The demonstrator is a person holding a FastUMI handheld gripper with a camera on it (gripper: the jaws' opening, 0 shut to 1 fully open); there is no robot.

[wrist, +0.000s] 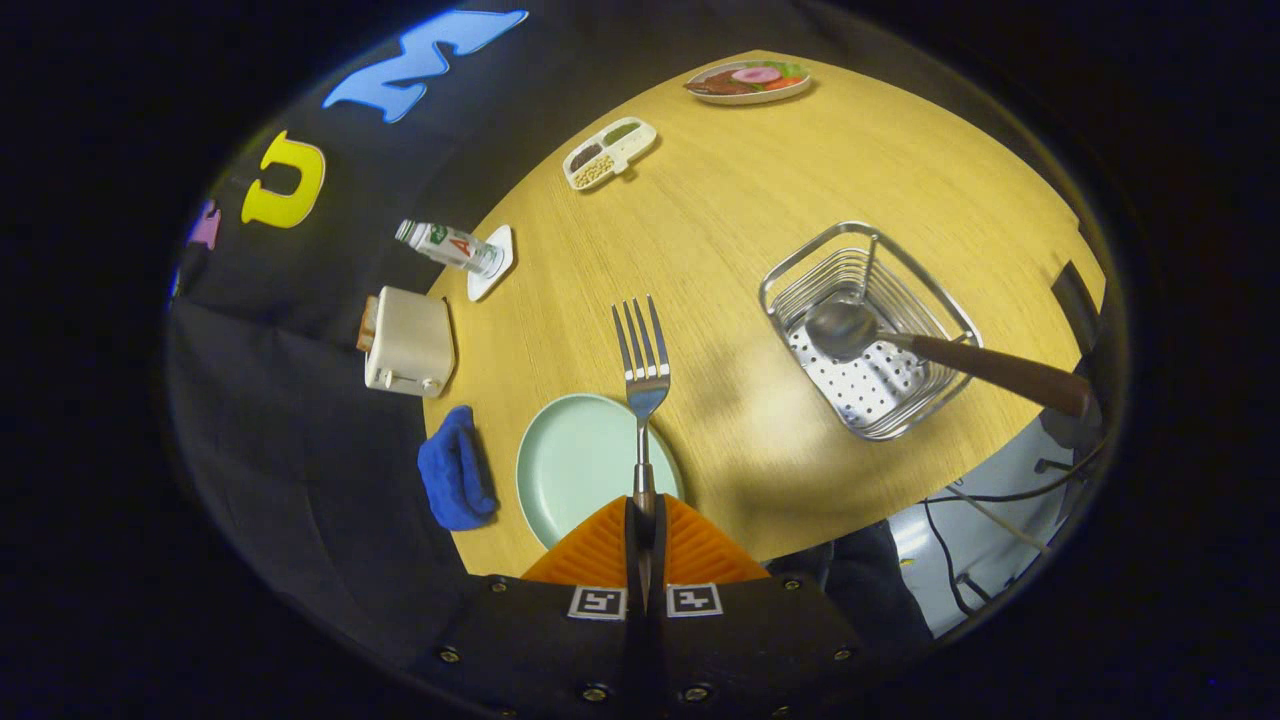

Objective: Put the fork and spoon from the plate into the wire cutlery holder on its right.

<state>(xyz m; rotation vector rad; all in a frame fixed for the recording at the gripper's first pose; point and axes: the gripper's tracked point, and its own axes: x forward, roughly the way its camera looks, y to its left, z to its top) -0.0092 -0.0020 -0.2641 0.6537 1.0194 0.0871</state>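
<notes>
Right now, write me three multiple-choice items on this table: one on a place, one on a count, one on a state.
1. Where is the brown-handled metal spoon?
A. On the plate
B. In the silver wire cutlery holder
C. Beside the toaster

2. How many tines has the steel fork?
A. Two
B. Three
C. Four

3. What is the gripper doing?
A. Shut on the fork's handle
B. Open above the plate
C. Shut on the spoon

Answers: 1 B, its bowl lies inside the holder and the handle leans out over the rim. 2 C, four prongs show. 3 A, both jaws press the handle, over the pale green round plate.
</notes>
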